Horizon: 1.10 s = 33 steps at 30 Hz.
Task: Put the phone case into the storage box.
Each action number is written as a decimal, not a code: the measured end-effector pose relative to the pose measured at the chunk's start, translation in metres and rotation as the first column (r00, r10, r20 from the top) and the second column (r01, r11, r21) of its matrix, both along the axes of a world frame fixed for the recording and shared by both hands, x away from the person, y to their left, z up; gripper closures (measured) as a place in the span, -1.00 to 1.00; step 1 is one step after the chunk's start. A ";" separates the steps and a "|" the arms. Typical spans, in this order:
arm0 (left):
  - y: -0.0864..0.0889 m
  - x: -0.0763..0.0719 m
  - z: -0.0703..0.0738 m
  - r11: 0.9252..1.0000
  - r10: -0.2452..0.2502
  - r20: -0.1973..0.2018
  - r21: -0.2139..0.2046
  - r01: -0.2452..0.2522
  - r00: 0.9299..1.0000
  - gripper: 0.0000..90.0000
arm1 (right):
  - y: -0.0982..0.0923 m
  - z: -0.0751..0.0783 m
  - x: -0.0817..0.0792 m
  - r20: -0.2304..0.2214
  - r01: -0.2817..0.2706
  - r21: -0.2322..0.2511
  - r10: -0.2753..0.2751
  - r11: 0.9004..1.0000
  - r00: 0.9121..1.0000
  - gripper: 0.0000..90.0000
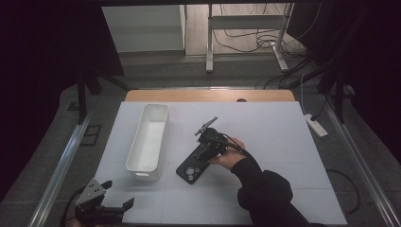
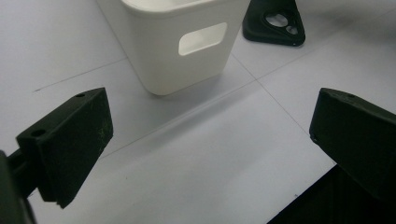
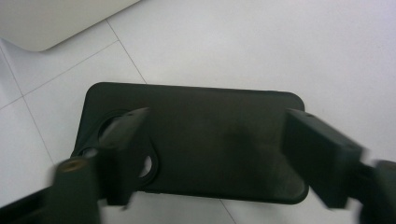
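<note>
Currently the table (image 1: 283, 142), covered in white sheet, is carrying a white bin (image 1: 147, 142) at centre-left, sitting empty as far as the high view shows. Just right of the bin a black phone case (image 1: 191, 169) is lying flat on the sheet, camera cut-out toward the person, near the bin but not touching it.

The right gripper (image 1: 204, 150) is hanging over the case's far half; in the right gripper view the jaws are straddling the case (image 3: 219, 140) with a gap at each side, so not gripping yet. The left gripper (image 1: 118, 208) is resting at the near-left corner, jaws spread wide, nothing between them.

Judgement: pick is only beginning. Closing, lifting and, likely, dropping the case into the bin are all remaining.
</note>
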<state>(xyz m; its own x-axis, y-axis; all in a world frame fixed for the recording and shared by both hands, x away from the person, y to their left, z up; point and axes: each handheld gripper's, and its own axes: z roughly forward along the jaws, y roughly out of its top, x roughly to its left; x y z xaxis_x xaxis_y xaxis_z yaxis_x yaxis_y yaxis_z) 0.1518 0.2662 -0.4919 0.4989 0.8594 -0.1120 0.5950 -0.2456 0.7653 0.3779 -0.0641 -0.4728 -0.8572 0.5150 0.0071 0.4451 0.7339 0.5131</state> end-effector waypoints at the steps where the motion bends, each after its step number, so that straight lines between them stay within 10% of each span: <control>1: 0.000 0.000 0.000 1.000 0.000 0.001 0.002 0.000 1.000 -0.99 | 0.000 0.001 0.000 0.003 -0.004 -0.004 0.004 1.000 1.000 -0.14; 9: 0.000 0.000 0.000 1.000 0.000 0.001 0.003 0.000 1.000 -0.99 | -0.001 0.002 0.004 -0.003 -0.024 -0.035 0.024 0.999 1.000 0.96; 33: 0.000 0.000 0.000 1.000 -0.003 0.001 0.004 0.003 1.000 -0.99 | 0.015 -0.003 0.035 -0.033 -0.005 -0.053 0.004 0.999 0.999 1.00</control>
<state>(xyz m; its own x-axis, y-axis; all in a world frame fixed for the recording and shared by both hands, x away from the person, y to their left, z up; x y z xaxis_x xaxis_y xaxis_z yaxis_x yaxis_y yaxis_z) 0.1518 0.2659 -0.4920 0.5016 0.8583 -0.1085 0.5935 -0.2502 0.7649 0.4132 -0.0490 -0.4755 -0.8593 0.5114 0.0077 0.4576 0.7619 0.4584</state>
